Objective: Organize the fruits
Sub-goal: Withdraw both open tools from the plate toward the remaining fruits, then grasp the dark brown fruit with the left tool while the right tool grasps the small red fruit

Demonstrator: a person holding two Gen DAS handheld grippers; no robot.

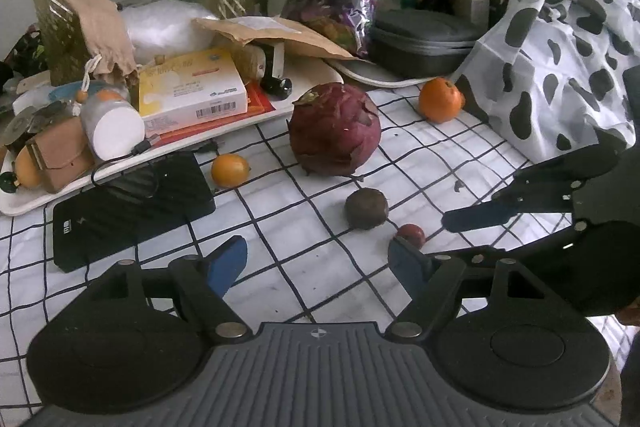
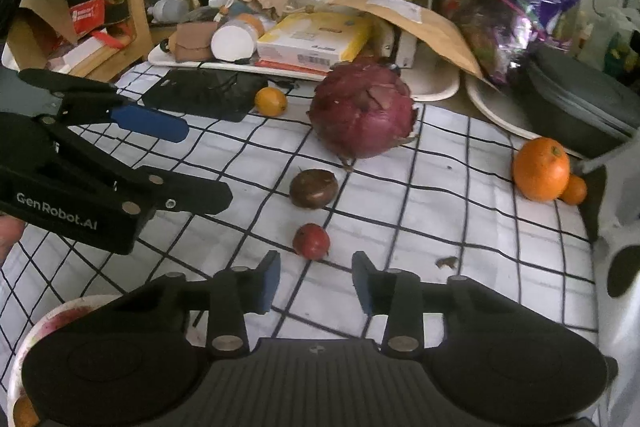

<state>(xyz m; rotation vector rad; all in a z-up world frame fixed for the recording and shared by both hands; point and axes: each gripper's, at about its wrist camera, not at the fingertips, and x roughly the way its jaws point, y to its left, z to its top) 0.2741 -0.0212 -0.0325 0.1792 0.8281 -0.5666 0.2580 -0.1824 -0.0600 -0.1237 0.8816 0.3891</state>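
Note:
On the checked cloth lie a big purple-red dragon fruit (image 1: 335, 129) (image 2: 362, 109), a dark passion fruit (image 1: 366, 208) (image 2: 313, 187), a small red fruit (image 1: 411, 234) (image 2: 311, 241), a small yellow-orange fruit (image 1: 230, 169) (image 2: 271, 101), a large orange (image 1: 439, 100) (image 2: 541, 169) and a tiny orange (image 2: 574, 189) beside it. My left gripper (image 1: 318, 265) (image 2: 204, 163) is open and empty, over the cloth left of the fruits. My right gripper (image 2: 316, 283) (image 1: 444, 235) is open and empty, just short of the small red fruit.
A white tray (image 1: 24, 205) holds boxes, a jar and pouches at the back left. A black power bank (image 1: 128, 207) lies before it. A spotted cloth (image 1: 560, 59) covers the right. A bowl rim (image 2: 28, 343) with an orange fruit (image 2: 25, 411) shows at lower left.

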